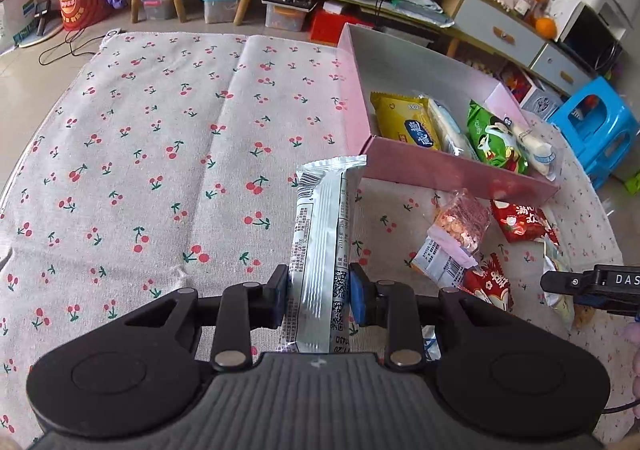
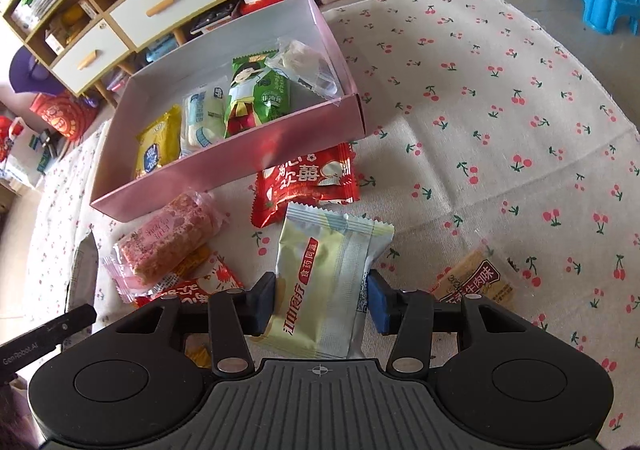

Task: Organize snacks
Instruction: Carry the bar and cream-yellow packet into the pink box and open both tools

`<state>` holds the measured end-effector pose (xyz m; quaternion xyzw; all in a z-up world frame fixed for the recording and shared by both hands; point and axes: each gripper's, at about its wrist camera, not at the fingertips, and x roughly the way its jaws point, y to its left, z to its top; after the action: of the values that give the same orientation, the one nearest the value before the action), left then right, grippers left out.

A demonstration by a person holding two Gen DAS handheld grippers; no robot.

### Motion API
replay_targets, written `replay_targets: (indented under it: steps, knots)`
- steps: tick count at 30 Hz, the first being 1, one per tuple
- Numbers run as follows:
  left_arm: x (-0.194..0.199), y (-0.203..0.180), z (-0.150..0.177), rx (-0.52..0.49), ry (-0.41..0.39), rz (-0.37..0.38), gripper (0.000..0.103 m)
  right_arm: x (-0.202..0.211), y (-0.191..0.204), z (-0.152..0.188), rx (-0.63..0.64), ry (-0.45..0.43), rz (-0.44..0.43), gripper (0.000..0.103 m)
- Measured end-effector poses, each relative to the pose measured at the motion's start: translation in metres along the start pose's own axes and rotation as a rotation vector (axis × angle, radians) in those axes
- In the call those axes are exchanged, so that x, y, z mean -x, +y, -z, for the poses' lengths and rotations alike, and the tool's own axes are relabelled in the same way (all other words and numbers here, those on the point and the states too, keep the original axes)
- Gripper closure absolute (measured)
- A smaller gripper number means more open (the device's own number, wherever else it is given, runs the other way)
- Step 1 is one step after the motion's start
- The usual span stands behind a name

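Snacks lie partly sorted: the pink box (image 2: 224, 165) sits on the cherry-print cloth (image 1: 160, 153), and inside it, side by side, are a yellow packet (image 2: 158, 147), a white packet (image 2: 202, 119), a green packet (image 2: 256, 97) and a clear-wrapped pastry (image 2: 302, 63). Your left gripper (image 1: 320, 296) has its jaws pinching a long silver bar wrapper (image 1: 322, 246), which sticks out forward between the blue pads toward the near corner of the box. Your right gripper (image 2: 322, 300) has its jaws clamped on a pale yellow-and-white pouch (image 2: 324, 282), held above the cloth in front of the box. Loose on the cloth just before the box wall are a red packet (image 2: 306, 181), a pink crispy bar in clear wrap (image 2: 170, 240) and another red packet (image 2: 200, 284) partly under it. To your right lies a tan packet (image 2: 476, 282) near the right finger.
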<state>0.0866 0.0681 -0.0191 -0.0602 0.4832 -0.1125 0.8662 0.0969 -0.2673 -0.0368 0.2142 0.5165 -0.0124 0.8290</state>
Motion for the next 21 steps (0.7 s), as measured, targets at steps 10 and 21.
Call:
replay_targets:
  steps: [10, 21]
  knots:
    - [0.016, -0.007, -0.015, 0.043, -0.06, 0.033, 0.075, 0.024, -0.001, -0.009, -0.038, -0.024, -0.069, 0.056]
    - [0.008, -0.021, -0.035, 0.058, -0.101, 0.063, 0.075, 0.036, -0.003, -0.044, -0.103, -0.109, -0.107, 0.056]
